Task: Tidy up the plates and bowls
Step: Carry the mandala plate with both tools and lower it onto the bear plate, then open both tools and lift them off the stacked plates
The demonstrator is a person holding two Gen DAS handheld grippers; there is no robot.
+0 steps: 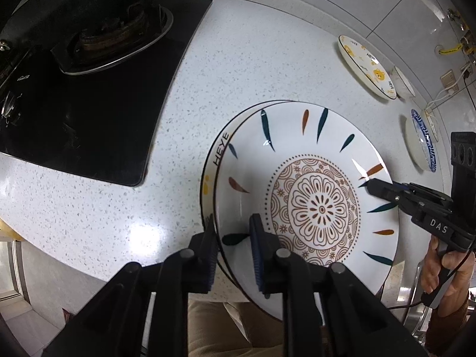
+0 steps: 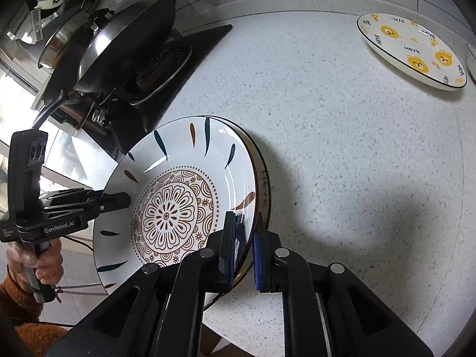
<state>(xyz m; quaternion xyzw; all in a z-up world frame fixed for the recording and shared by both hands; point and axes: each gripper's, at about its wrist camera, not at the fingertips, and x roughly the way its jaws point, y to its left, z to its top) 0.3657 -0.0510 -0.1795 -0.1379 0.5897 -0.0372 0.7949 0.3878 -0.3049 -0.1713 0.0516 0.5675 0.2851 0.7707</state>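
Note:
A white plate with a brown flower pattern [image 1: 315, 196] lies on top of a bear-print plate [image 1: 212, 160] on the speckled counter. My left gripper [image 1: 233, 253] straddles the near rim of both plates, one finger outside and one on top. My right gripper [image 2: 242, 250] clamps the opposite rim of the patterned plate [image 2: 178, 205], and it shows in the left wrist view [image 1: 374, 186] at the plate's right edge. A second bear-print plate [image 2: 413, 50] lies at the back right, also seen in the left wrist view [image 1: 367, 67].
A black gas hob [image 1: 98, 89] with a wok [image 2: 119, 50] sits to the left. A small white bowl [image 1: 403, 81] and a blue-rimmed plate [image 1: 422, 139] lie at the far right near wall sockets. The counter's front edge runs just under the stacked plates.

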